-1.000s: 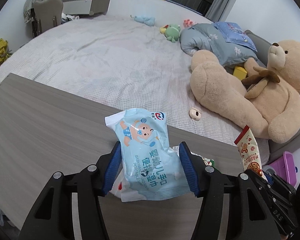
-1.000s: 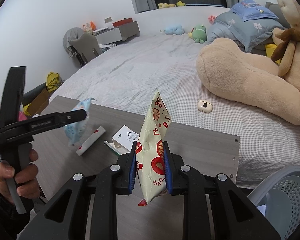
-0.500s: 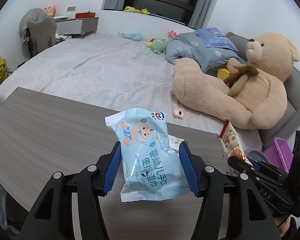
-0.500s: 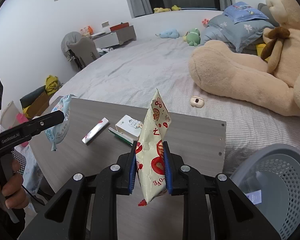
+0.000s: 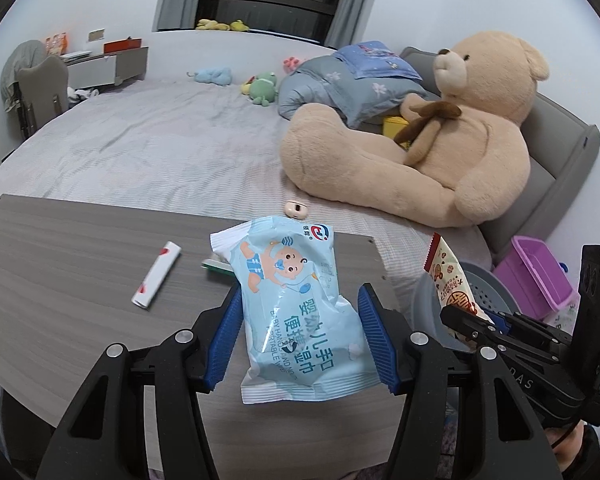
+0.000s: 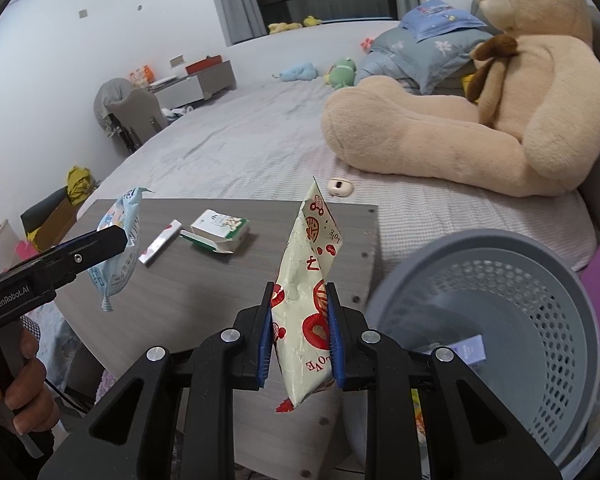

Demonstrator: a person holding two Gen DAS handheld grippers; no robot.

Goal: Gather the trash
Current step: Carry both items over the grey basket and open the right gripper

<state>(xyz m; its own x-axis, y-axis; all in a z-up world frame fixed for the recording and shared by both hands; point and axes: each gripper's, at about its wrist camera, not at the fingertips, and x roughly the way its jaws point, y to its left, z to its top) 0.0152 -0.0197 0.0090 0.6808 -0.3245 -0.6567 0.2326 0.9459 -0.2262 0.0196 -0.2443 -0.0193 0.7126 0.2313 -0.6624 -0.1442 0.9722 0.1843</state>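
My left gripper (image 5: 298,338) is shut on a light blue baby-wipes packet (image 5: 296,312), held upright above the grey wooden table (image 5: 60,256). My right gripper (image 6: 301,332) is shut on a white and red snack bag (image 6: 306,292), which also shows at the right of the left wrist view as the snack bag (image 5: 450,280). A grey perforated trash basket (image 6: 500,308) stands on the floor beside the table's right end, just right of the snack bag. The right wrist view has the left gripper (image 6: 100,246) with the wipes packet (image 6: 118,248) at its left side.
On the table lie a white and red stick wrapper (image 5: 156,274) and a small white and green carton (image 6: 220,232). Behind it is a bed (image 5: 172,148) with a big teddy bear (image 5: 440,132) and a small white object (image 5: 296,209). A purple bin (image 5: 536,276) stands by the basket.
Both grippers have moved right along the table, keeping hold of their packets. The basket has come into the right wrist view, and the stick wrapper now shows in the left wrist view.
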